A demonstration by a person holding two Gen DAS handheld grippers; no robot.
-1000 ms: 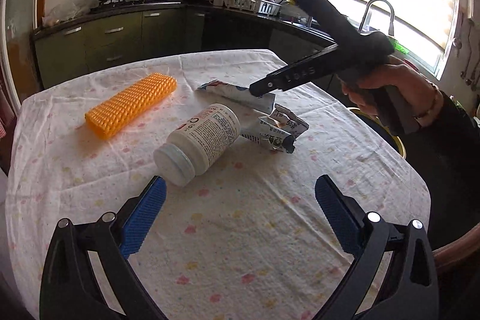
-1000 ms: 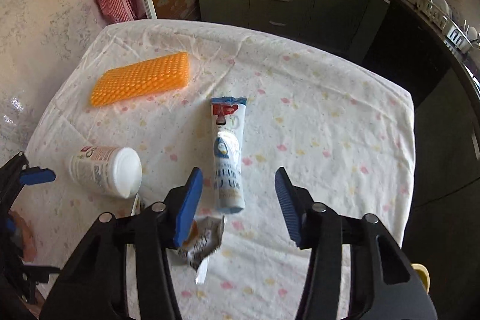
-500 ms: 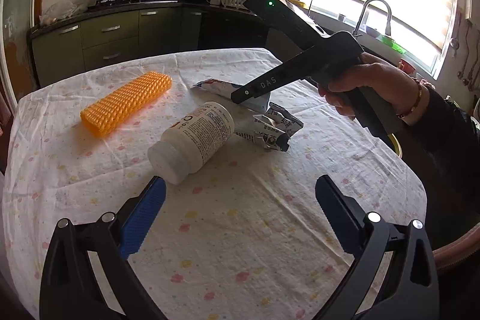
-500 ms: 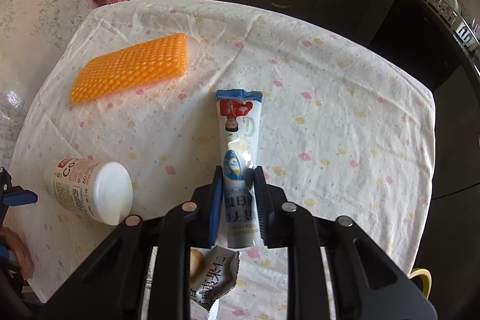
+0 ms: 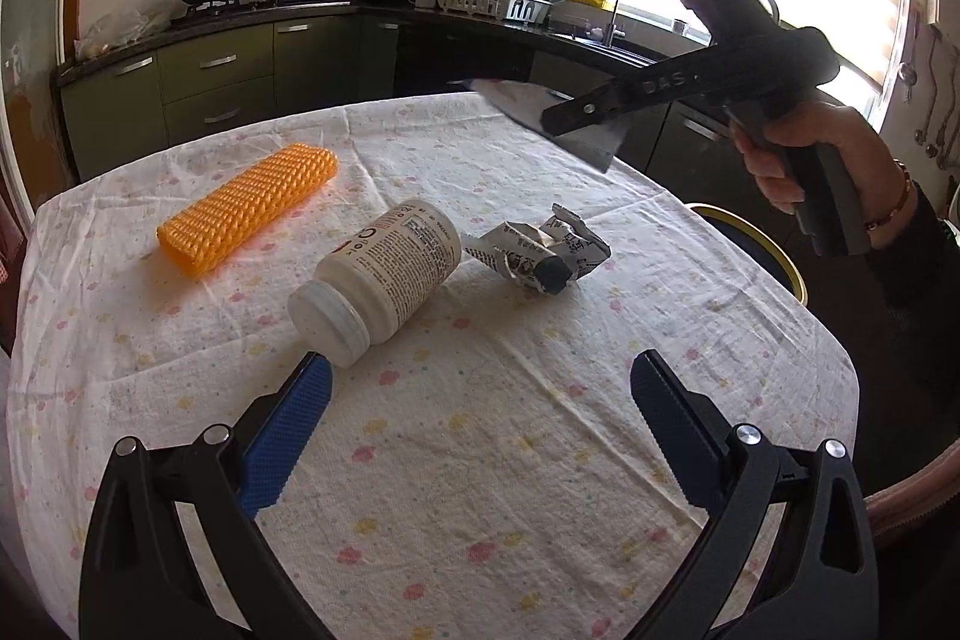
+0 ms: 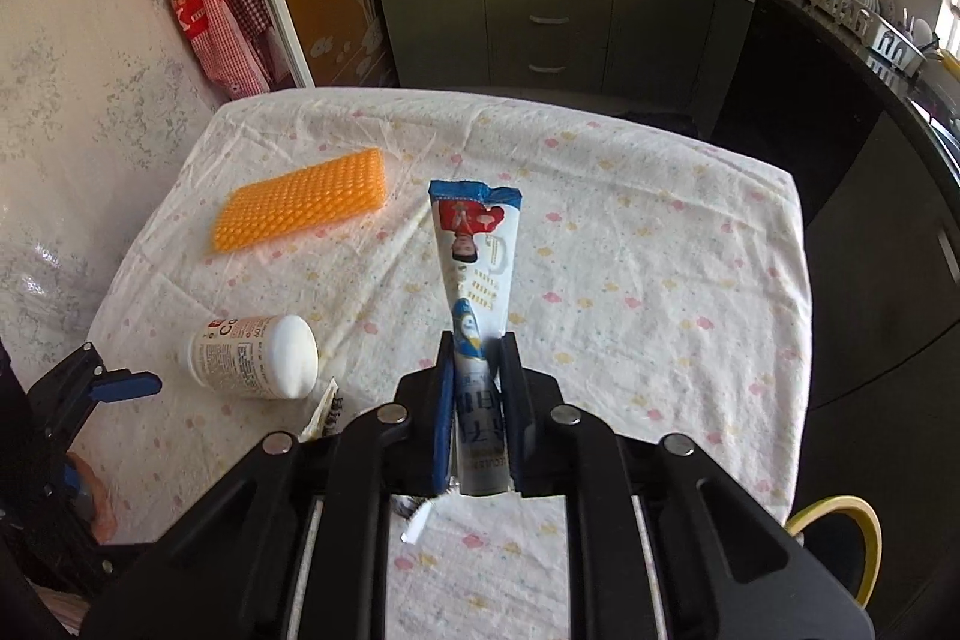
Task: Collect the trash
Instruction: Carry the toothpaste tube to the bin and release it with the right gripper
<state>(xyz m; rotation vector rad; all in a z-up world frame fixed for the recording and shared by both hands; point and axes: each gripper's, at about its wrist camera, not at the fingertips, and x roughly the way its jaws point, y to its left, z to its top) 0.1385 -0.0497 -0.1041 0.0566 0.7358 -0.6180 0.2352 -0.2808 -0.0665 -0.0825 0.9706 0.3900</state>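
My right gripper (image 6: 475, 358) is shut on a white and blue tube (image 6: 477, 268) and holds it in the air above the table; it shows in the left wrist view (image 5: 558, 118) with the blurred tube (image 5: 528, 106). My left gripper (image 5: 480, 388) is open and empty, low over the tablecloth, just in front of a white bottle (image 5: 378, 280) that lies on its side. A crumpled wrapper (image 5: 543, 253) lies to the right of the bottle. The bottle also shows in the right wrist view (image 6: 255, 364).
An orange textured block (image 5: 246, 208) lies at the table's far left, also in the right wrist view (image 6: 300, 205). A yellow-rimmed bin (image 6: 840, 538) stands beside the table's right edge. Kitchen cabinets (image 5: 210, 82) stand behind the table (image 5: 480, 460).
My right gripper closed on the tube, then lifted it off the table. My left gripper stayed open and drifted slightly nearer the bottle.
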